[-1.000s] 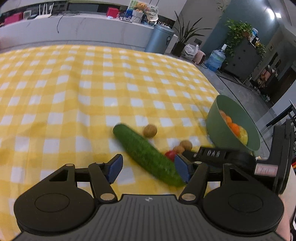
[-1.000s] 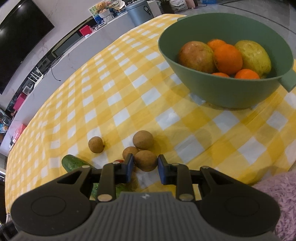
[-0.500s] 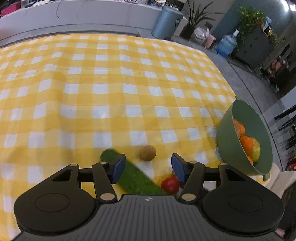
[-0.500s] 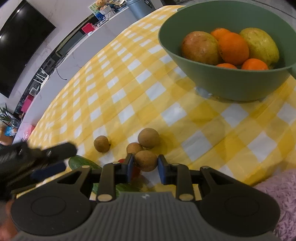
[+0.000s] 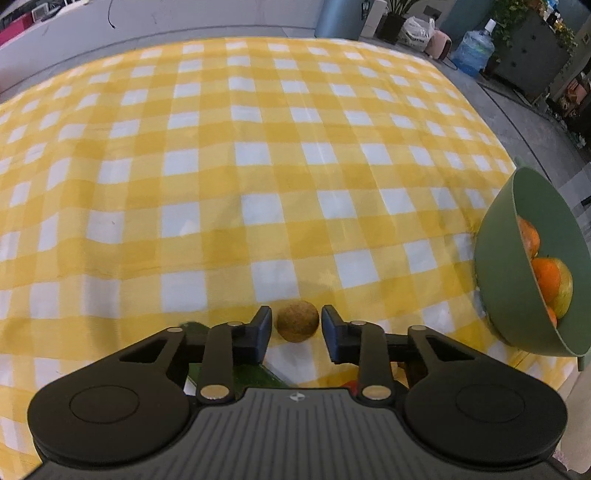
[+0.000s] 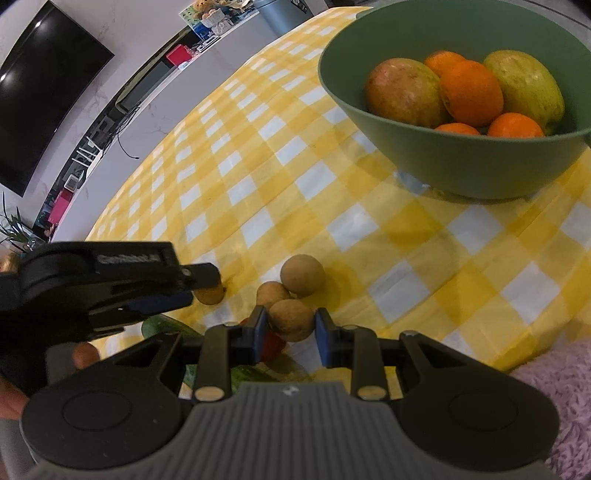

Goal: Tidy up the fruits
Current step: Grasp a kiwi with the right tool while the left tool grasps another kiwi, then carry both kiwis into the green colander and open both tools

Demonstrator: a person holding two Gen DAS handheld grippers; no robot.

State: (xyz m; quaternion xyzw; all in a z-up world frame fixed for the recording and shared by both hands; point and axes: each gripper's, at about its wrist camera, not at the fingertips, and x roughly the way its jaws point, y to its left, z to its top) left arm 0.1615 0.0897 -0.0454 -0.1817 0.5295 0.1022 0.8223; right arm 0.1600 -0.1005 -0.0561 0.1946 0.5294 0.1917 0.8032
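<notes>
Picking up: right hand-held gripper (image 6: 289, 326) clamped on a brown fruit (image 6: 291, 319); left hand-held gripper (image 5: 296, 325), just narrowing, straddling another fruit (image 5: 297, 321), untouched. Next: squeeze, lift to bowl (image 6: 461, 166).

A yellow and white checked tablecloth (image 5: 258, 155) lies under and ahead of both grippers. In the left wrist view, far ahead and to the right, a grey bin (image 5: 338, 18) stands on the floor, with a blue water bottle (image 5: 472, 50) and a dark cabinet (image 5: 532, 48) with green plants further right. In the right wrist view, a large black screen (image 6: 44, 92) hangs on the wall far ahead to the left, above a long low counter (image 6: 147, 99). A pink fluffy fabric (image 6: 554, 398) is just beside this gripper, on its right.
</notes>
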